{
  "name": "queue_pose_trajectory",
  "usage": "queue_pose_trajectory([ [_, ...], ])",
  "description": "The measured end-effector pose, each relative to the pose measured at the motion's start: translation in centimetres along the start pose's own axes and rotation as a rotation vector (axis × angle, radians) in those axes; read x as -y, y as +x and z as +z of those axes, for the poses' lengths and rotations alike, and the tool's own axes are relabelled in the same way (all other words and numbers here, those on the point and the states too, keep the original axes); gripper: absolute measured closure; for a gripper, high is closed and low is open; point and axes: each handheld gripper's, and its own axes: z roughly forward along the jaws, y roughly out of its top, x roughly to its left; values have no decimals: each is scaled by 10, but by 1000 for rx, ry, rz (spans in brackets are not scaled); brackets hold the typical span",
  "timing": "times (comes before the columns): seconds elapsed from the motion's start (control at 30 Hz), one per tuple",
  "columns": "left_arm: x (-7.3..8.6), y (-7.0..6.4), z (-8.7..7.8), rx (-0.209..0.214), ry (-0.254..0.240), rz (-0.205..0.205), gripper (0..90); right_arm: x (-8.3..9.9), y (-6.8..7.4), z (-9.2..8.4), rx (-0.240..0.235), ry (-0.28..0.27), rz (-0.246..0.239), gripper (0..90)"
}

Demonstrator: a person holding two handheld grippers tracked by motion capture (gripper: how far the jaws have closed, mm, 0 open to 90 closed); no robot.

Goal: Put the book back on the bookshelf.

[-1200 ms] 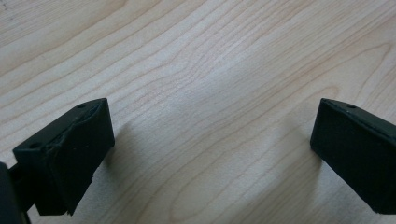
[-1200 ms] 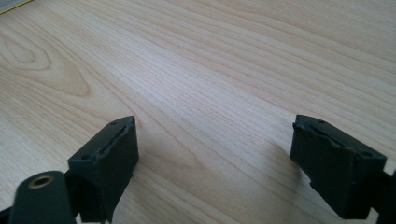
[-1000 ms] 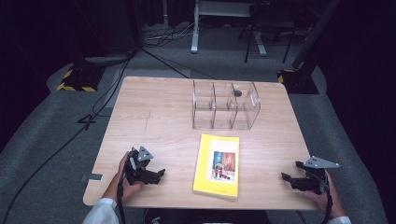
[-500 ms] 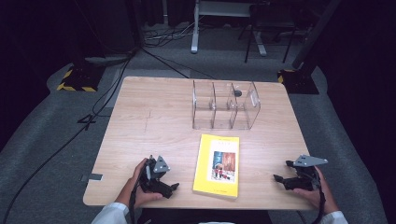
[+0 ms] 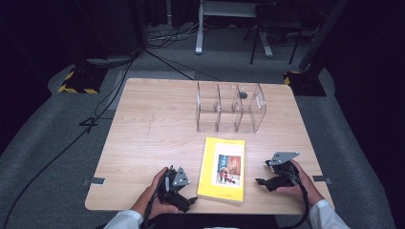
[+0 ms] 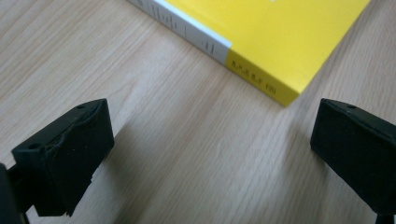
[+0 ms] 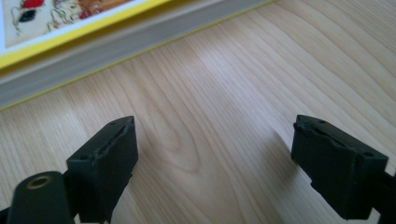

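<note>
Now the flat yellow paperback book (image 5: 222,169) lies near the wooden table's (image 5: 153,129) front edge, between your left gripper (image 5: 190,202) and right gripper (image 5: 258,182), both with jaws spread wide and empty. It should feel stiff, light and slick-covered, so pinch its long edges.

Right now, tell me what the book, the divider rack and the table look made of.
Book: paper, smooth yellow cover, pale page edges showing. Divider rack: clear plastic, probably acrylic; the table shows through it. Table: light wood grain, matte, possibly laminate.
</note>
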Motion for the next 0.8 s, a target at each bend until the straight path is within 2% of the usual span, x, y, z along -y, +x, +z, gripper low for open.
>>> queue_pose_trajectory([
  [0.1,-3,-1,2,-4,0,-7,0,-7,3,4,-24,20,-18,151],
  [0.13,-4,-1,4,-6,1,-10,0,-14,8,8,-49,42,-40,149],
  [0.2,-5,-2,5,-9,1,-14,0,-16,10,9,-54,47,-47,148],
  [0.3,-7,0,6,-7,-1,-11,0,-25,16,14,-77,75,-85,145],
  [0.37,-8,1,7,0,0,-4,0,-27,18,15,-81,85,-87,145],
  [0.47,-8,2,7,9,1,6,0,-36,25,18,-110,126,-133,142],
  [0.57,-8,3,7,9,1,9,0,-38,27,18,-121,142,-150,141],
  [0.63,-8,4,7,1,2,-4,1,-40,28,19,-135,154,-178,140],
  [0.8,-6,13,5,-36,0,-42,1,-41,33,21,-140,146,-181,122],
])
